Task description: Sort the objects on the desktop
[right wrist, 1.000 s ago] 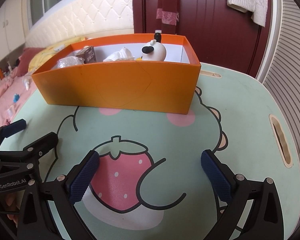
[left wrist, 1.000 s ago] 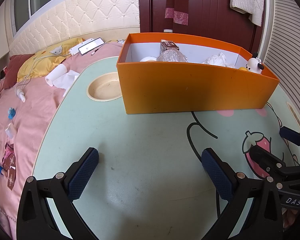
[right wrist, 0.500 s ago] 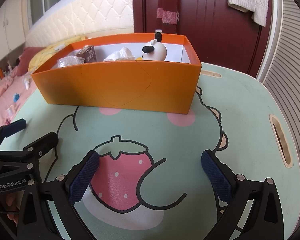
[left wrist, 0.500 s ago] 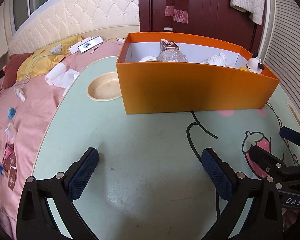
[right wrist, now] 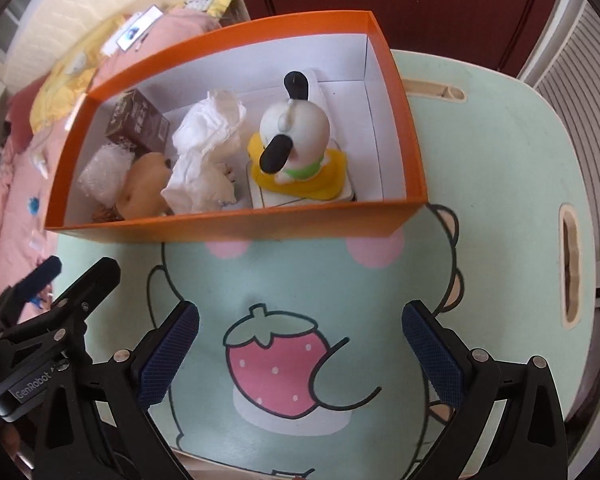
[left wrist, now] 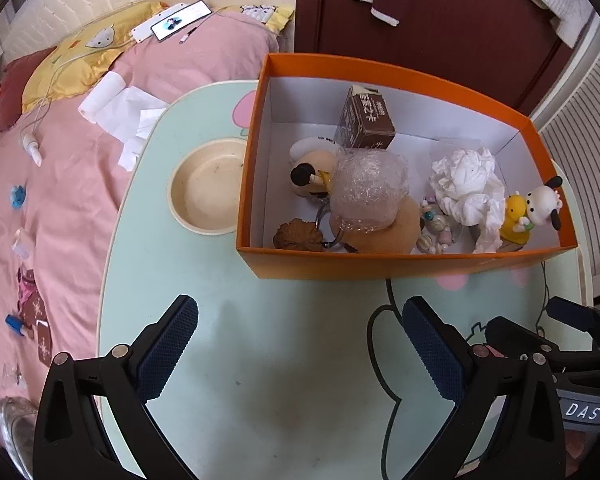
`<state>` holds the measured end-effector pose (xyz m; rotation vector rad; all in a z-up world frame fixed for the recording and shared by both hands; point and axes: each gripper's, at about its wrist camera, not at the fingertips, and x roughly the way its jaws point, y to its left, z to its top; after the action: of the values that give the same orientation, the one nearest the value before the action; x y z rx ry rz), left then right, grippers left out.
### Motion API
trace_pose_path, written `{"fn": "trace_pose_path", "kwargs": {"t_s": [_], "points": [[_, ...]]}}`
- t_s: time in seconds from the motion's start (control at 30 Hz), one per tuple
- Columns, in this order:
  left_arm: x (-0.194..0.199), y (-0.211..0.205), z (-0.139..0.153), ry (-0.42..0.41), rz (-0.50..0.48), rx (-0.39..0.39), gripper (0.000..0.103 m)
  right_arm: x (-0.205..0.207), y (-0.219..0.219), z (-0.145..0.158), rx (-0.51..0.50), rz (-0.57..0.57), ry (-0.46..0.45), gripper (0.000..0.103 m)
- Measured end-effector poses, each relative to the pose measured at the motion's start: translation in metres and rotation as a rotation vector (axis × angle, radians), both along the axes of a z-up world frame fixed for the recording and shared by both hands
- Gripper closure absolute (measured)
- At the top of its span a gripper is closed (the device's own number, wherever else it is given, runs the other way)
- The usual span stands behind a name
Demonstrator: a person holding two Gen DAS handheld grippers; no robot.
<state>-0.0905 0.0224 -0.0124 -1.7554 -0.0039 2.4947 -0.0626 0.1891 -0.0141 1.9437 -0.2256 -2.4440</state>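
An orange box (left wrist: 400,266) (right wrist: 236,230) stands on the mint-green table (left wrist: 280,360). Inside it lie a brown carton (left wrist: 366,118) (right wrist: 140,122), a bubble-wrapped bundle (left wrist: 368,192) (right wrist: 102,174), crumpled white tissue (left wrist: 466,184) (right wrist: 206,140), a dog figurine (left wrist: 534,210) (right wrist: 296,140), a bead bracelet (left wrist: 434,228) and a brown leaf-shaped piece (left wrist: 298,234). My left gripper (left wrist: 300,344) hovers open above the table in front of the box, holding nothing. My right gripper (right wrist: 300,344) is open too, over the strawberry print (right wrist: 276,368).
A cream bowl (left wrist: 206,190) sits left of the box. A pink bed (left wrist: 60,168) with a tissue roll (left wrist: 100,96), a phone (left wrist: 182,20) and small items borders the table's left. A dark red door (right wrist: 420,4) stands behind. The table has a handle slot (right wrist: 570,268) at right.
Both grippers have risen and tilted down, so the views now look into the box from above. Both remain open.
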Motion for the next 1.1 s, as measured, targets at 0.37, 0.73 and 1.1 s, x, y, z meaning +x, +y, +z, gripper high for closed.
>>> {"fn": "trace_pose_path", "kwargs": {"t_s": [0.37,0.73,1.1], "points": [[0.005,0.007,-0.022,-0.071,-0.022,-0.044,0.001,-0.002,-0.007,-0.018,0.035,0.007,-0.086,0.001],[0.005,0.005,-0.022,-0.069,-0.028,-0.065,0.001,0.000,-0.016,-0.009,0.061,0.020,-0.084,0.001],[0.015,0.008,-0.023,-0.004,-0.024,-0.061,0.001,0.005,-0.024,0.002,0.069,0.020,-0.057,0.001]]}}
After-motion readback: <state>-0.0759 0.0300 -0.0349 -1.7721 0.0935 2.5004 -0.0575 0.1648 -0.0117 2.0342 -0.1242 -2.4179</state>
